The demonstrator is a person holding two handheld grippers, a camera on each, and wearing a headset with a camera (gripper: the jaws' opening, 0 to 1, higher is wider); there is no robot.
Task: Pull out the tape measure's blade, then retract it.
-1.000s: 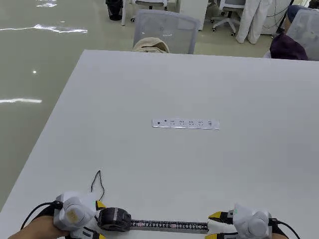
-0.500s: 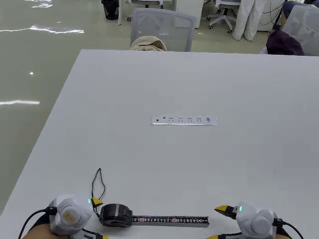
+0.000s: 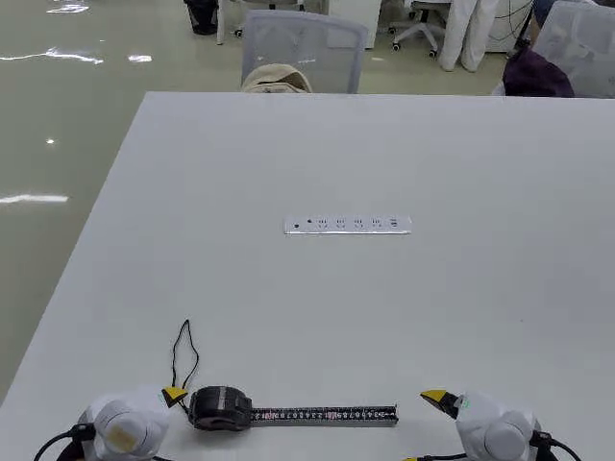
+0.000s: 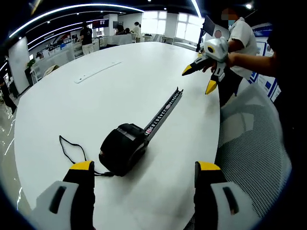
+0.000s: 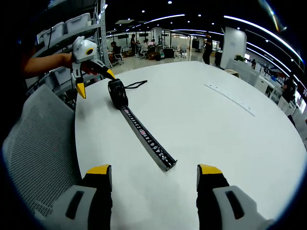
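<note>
Black rounded tape-measure case (image 3: pixel 220 407), near left; numbered metal blade (image 3: pixel 325 415) extended right. Jaws apart, empty: left gripper (image 4: pixel 144 167), right gripper (image 5: pixel 156 168). Advise: clamp case, guide blade in slowly.

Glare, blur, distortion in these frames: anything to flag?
Head view: sharp, even light, glare streaks on the floor. Left gripper view: fisheye curves the table edge. Right gripper view: blade markings legible.

Black tape measure case (image 3: pixel 220 407); blade (image 3: pixel 325 415) black, white-red markings; table (image 3: pixel 432 154) white; left gripper (image 4: pixel 144 166), right gripper (image 5: pixel 154 169) white, jaws yellow-tipped.
</note>
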